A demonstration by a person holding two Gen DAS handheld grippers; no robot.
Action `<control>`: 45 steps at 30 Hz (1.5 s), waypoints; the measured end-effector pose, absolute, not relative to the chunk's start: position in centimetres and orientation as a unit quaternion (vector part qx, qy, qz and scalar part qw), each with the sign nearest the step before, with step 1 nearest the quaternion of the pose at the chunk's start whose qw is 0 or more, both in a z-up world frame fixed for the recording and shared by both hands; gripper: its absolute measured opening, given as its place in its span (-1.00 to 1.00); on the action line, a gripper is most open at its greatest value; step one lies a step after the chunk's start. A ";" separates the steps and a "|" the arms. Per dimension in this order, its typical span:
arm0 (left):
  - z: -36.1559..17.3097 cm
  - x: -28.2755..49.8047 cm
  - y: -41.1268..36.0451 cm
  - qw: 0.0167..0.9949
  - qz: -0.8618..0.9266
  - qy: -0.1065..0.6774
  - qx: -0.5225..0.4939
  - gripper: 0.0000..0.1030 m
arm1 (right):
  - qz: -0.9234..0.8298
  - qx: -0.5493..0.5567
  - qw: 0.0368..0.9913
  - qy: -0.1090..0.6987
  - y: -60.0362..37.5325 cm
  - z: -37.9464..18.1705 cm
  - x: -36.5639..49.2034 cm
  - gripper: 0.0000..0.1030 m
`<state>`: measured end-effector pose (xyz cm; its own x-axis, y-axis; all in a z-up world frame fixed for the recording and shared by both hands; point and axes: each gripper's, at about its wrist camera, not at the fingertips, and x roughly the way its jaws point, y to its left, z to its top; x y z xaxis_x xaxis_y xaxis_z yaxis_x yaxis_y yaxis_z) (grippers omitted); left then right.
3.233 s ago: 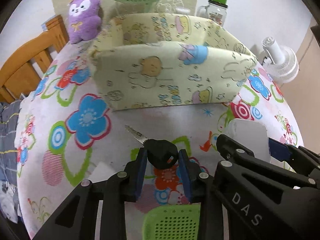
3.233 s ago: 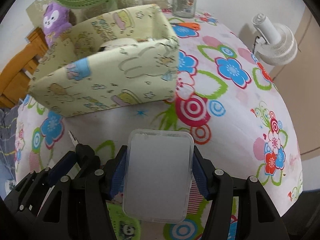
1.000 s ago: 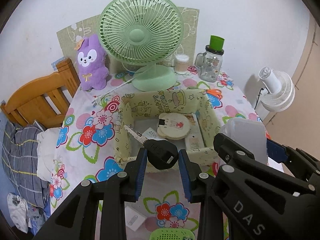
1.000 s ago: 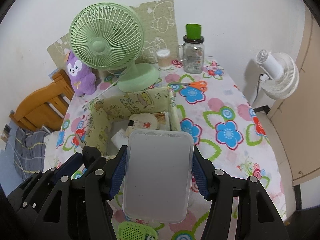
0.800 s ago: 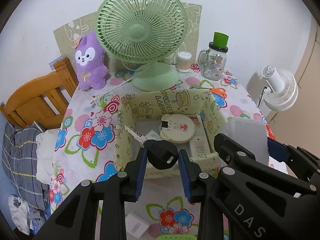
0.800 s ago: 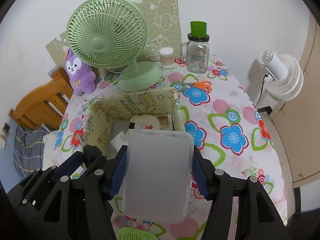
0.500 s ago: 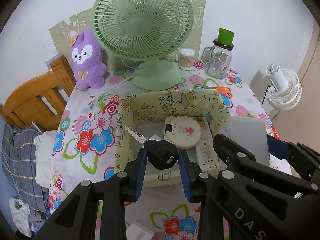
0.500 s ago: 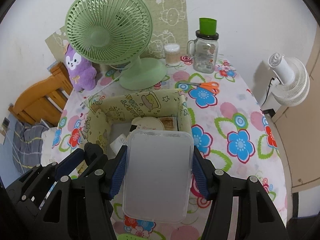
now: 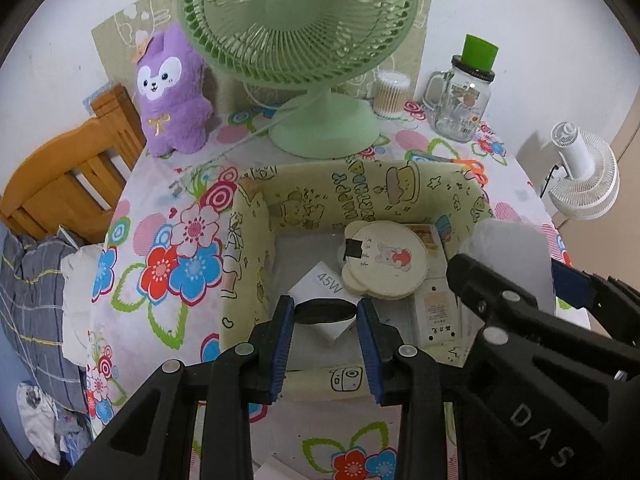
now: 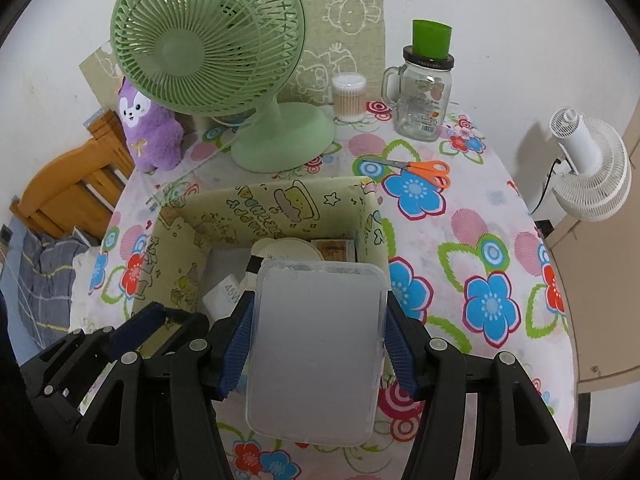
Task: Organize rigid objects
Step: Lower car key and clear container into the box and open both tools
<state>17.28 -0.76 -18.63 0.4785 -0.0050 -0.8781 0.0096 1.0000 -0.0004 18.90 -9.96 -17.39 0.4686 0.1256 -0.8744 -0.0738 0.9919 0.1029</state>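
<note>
Behind the fabric bin, a green fan stands beside a plush.

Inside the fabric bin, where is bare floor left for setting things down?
In the bin, bare floor lies along its left wall and back-left corner. The right side is crowded: round lid, white charger, small boxes.

A frosted, matt plastic box sits between ribbed blue jaws. The storage bin looks like soft printed cloth, as does the flowered cover on the desk. Upper centre, the green fan is smooth plastic; the jar is glossy glass; the purple toy is fuzzy plush; the chair at left is varnished wood.
</note>
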 end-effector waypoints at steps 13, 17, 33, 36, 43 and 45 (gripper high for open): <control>-19.9 17.9 0.0 0.846 0.017 0.532 -0.010 -0.19 | 0.083 0.029 0.845 0.528 -8.5 -19.1 20.4 0.23; -20.0 18.0 0.3 0.844 0.020 0.536 -0.011 -0.03 | 0.089 0.042 0.835 0.541 -8.1 -20.0 20.7 0.22; -20.0 17.8 -0.1 0.838 0.002 0.546 0.004 0.44 | 0.110 0.078 0.809 0.572 -7.9 -21.6 20.7 0.55; -19.6 17.5 -0.3 0.841 -0.001 0.541 0.008 0.52 | 0.108 0.073 0.813 0.567 -8.1 -21.0 20.4 0.59; -18.4 16.7 -0.8 0.850 -0.011 0.527 0.014 0.69 | 0.095 0.062 0.826 0.552 -8.9 -19.3 19.2 0.66; -17.9 16.4 -0.9 0.853 -0.014 0.522 0.015 0.73 | 0.093 0.060 0.830 0.547 -9.0 -18.8 18.9 0.69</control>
